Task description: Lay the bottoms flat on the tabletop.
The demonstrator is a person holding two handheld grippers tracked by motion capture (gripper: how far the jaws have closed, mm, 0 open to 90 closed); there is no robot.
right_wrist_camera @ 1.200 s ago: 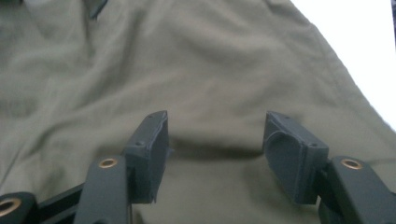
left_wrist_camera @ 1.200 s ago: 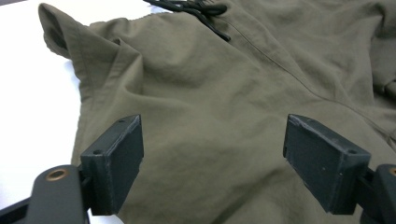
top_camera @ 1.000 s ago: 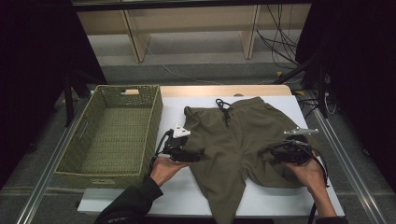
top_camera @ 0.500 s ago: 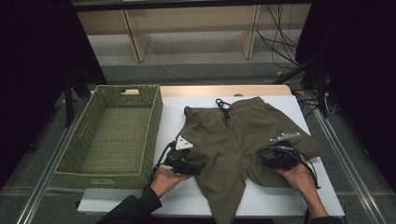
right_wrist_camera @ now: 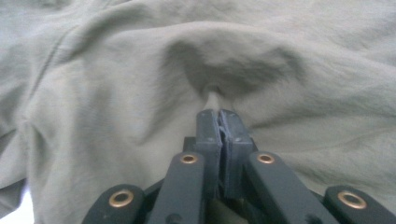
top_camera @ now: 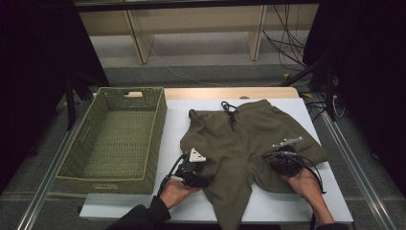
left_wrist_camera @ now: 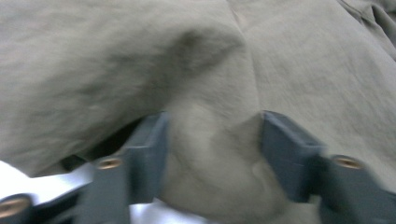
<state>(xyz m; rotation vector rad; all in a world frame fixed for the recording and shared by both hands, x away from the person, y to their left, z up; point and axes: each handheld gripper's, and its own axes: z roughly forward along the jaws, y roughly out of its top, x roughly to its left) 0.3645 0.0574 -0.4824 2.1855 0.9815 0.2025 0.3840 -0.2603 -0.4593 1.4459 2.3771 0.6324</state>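
Olive green shorts (top_camera: 249, 136) lie spread on the white table (top_camera: 287, 208), waistband and drawcord at the far side. My left gripper (top_camera: 203, 181) is at the edge of the shorts' left leg. Its jaws have just been closing and stand half apart in the left gripper view (left_wrist_camera: 212, 140), with a hump of the cloth (left_wrist_camera: 210, 70) between them. My right gripper (top_camera: 275, 162) rests on the right leg. In the right gripper view it (right_wrist_camera: 218, 114) is shut, its jaws having just closed, and pinches a small ridge of the fabric (right_wrist_camera: 140, 70).
A green woven basket (top_camera: 160, 124) with nothing in it stands at the left, its long side against the table's edge near my left hand. Bare white table shows in front of the shorts and to their right. Cables hang at the back right.
Both hands have sunk onto the shorts, the left drawing nearer the front edge and the right shifting left. The right jaws have closed on the cloth and the left jaws have narrowed.
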